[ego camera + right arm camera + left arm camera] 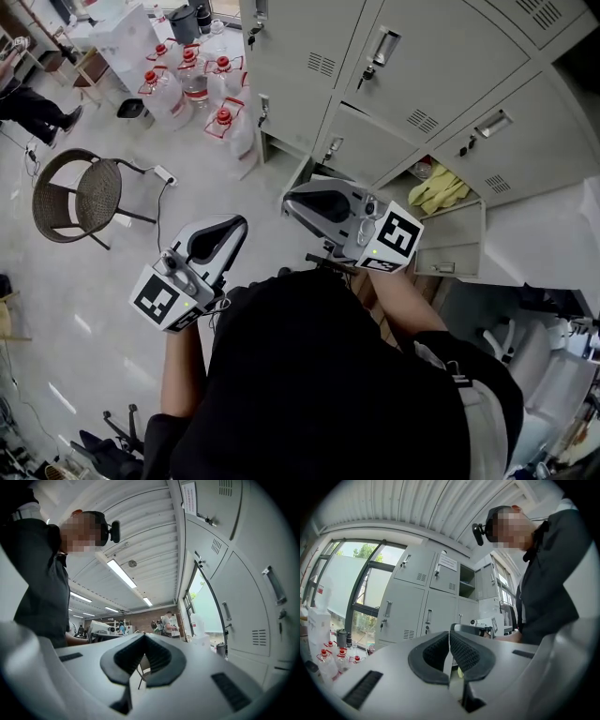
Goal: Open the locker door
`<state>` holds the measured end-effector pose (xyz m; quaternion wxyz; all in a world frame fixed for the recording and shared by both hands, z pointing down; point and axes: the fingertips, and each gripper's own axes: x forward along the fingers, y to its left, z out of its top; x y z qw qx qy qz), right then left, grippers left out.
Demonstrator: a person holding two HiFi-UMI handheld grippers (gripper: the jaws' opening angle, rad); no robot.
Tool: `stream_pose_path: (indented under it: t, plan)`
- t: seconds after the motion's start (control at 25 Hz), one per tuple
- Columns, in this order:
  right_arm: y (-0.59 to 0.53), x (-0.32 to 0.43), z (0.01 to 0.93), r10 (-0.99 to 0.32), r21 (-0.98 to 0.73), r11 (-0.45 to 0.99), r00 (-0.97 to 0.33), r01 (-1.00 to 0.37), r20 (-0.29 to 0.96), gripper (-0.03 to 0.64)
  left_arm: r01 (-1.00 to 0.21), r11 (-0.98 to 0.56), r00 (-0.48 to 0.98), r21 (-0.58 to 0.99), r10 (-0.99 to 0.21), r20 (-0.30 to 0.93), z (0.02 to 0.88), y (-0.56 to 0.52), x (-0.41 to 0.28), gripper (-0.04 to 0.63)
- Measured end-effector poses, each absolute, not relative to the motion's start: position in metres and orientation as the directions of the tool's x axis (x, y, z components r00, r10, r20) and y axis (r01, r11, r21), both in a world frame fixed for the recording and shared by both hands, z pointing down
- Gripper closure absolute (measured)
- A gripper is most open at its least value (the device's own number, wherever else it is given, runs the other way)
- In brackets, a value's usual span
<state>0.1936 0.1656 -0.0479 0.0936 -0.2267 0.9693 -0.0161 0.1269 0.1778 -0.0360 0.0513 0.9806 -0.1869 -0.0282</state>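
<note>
Grey metal lockers [422, 84] fill the top right of the head view, most doors closed, with handles and keys. One low door [452, 239] hangs open, and yellow gloves [439, 187] lie in that compartment. My left gripper [239, 225] is held over the floor, left of the lockers, shut and empty. My right gripper [291, 202] hovers beside the open compartment, also shut with nothing in it. In the left gripper view the jaws [449, 635] meet, facing the lockers [412, 602]. The right gripper's jaws [144, 637] meet too, with locker doors [248, 597] at the right.
A wicker chair [80, 197] stands on the floor at the left, with a power strip [165, 173] beside it. Several water bottles with red caps [192, 84] cluster near the lockers' left end. Office chairs [525, 347] sit at the lower right.
</note>
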Motion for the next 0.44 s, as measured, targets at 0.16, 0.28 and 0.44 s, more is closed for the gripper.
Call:
stream_pose_path:
  t: [0.16, 0.28, 0.44]
  plan:
    - [0.166, 0.196, -0.034, -0.434, -0.098, 0.901, -0.887, -0.423, -0.161, 0.607, -0.352, -0.927, 0.934, 0.129, -0.357, -0.023, -0.027, 0.179, 0.14, 0.576]
    - [0.167, 0.199, -0.027, -0.425, -0.107, 0.905, -0.892, -0.412, -0.155, 0.607, -0.318, -0.934, 0.944, 0.162, -0.328, -0.04, -0.029, 0.183, 0.153, 0.576]
    - [0.162, 0.207, -0.019, -0.435, -0.121, 0.899, -0.889, -0.42, -0.144, 0.607, -0.307, -0.935, 0.95, 0.176, -0.311, 0.008, -0.016, 0.183, 0.161, 0.576]
